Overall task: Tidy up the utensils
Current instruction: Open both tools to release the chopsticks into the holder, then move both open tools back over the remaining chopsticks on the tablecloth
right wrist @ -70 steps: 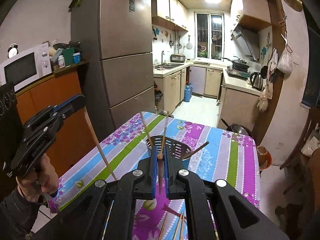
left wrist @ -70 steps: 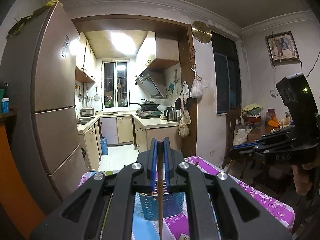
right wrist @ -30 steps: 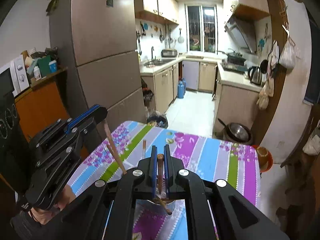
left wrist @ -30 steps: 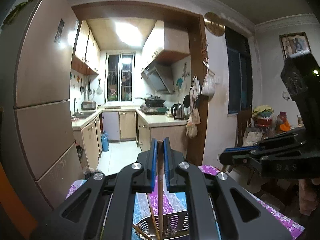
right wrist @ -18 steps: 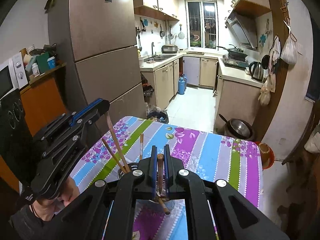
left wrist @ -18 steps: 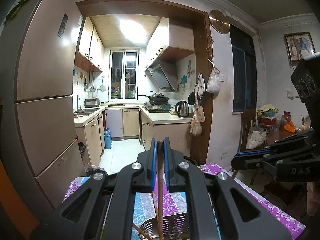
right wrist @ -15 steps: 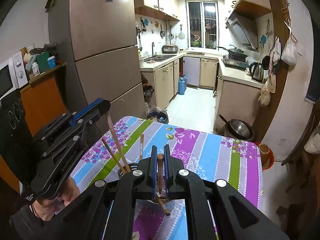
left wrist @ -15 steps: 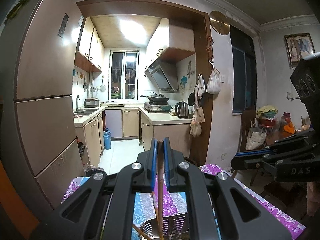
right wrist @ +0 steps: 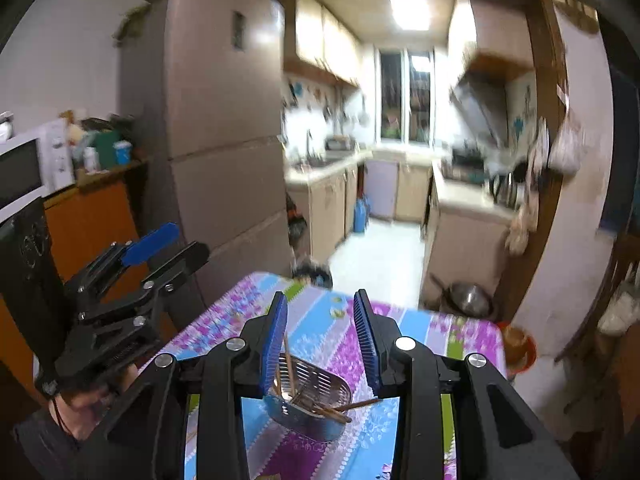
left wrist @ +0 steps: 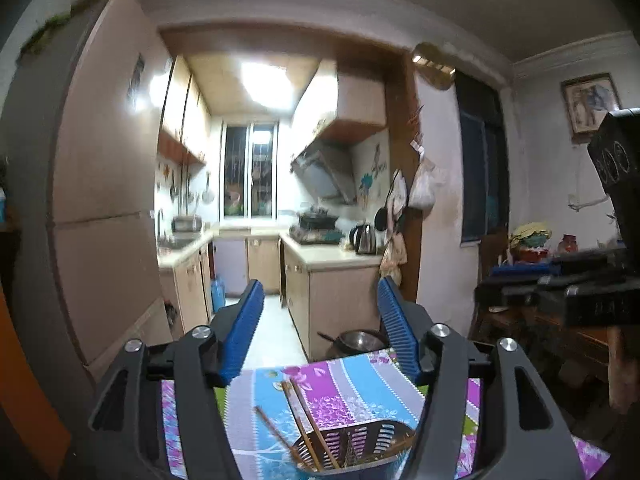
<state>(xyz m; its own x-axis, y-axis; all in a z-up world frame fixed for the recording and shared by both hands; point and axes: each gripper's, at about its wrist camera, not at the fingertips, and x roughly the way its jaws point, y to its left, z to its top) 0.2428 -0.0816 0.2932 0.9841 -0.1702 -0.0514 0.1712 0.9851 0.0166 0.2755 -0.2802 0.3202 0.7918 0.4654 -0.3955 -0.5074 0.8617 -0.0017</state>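
Note:
A perforated metal utensil holder [right wrist: 308, 394] stands on the flowered tablecloth [right wrist: 420, 340], with several wooden chopsticks [right wrist: 289, 364] sticking out of it. My right gripper [right wrist: 320, 336] hovers above the holder, its jaws opening with nothing between the blue pads. In the left wrist view the same holder [left wrist: 352, 446] with chopsticks [left wrist: 304, 412] sits low between the arms of my left gripper [left wrist: 320, 330], whose jaws are also opening and hold nothing. The left gripper [right wrist: 160, 248] shows at the left of the right wrist view, held by a hand [right wrist: 92, 400].
A tall fridge [right wrist: 216, 128] stands behind the table's far left corner. An orange cabinet [right wrist: 88, 220] with a microwave [right wrist: 24, 168] is on the left. A metal bowl [right wrist: 468, 300] lies on the floor beyond the table's far edge. The kitchen aisle [right wrist: 376, 252] lies ahead.
Both grippers let go of the chopsticks they held; these now stand in the holder. Both sets of jaws have spread apart and both grippers have risen and pulled back.

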